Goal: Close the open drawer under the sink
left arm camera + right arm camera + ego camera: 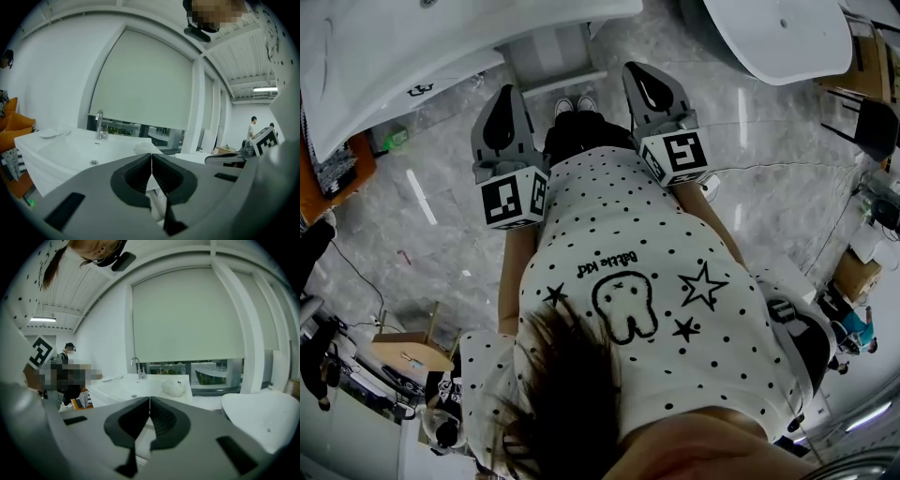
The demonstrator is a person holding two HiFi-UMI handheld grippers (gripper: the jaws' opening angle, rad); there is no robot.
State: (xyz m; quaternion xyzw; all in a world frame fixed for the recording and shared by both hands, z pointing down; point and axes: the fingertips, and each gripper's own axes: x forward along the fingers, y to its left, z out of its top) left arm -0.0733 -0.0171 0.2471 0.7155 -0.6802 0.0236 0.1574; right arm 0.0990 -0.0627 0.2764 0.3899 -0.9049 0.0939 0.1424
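The white sink [403, 56] fills the top left of the head view. Under it stands a white cabinet [546, 52] with a pale ledge, probably the drawer front [567, 82], jutting toward my shoes. My left gripper [505, 94] and right gripper [636, 70] are held side by side in front of it, apart from it. In the left gripper view the left gripper [151, 169] is shut with nothing between the pads, and the basin and faucet [99, 124] lie beyond it. The right gripper [149, 404] is also shut and empty, with the faucet [136, 366] beyond.
A second white basin [787, 33] stands at the top right, and shows as a rounded white basin [265, 420] in the right gripper view. A white lump [173, 387] lies on the sink top. Boxes [403, 352] and cables clutter the floor at left. People [252, 126] stand far off.
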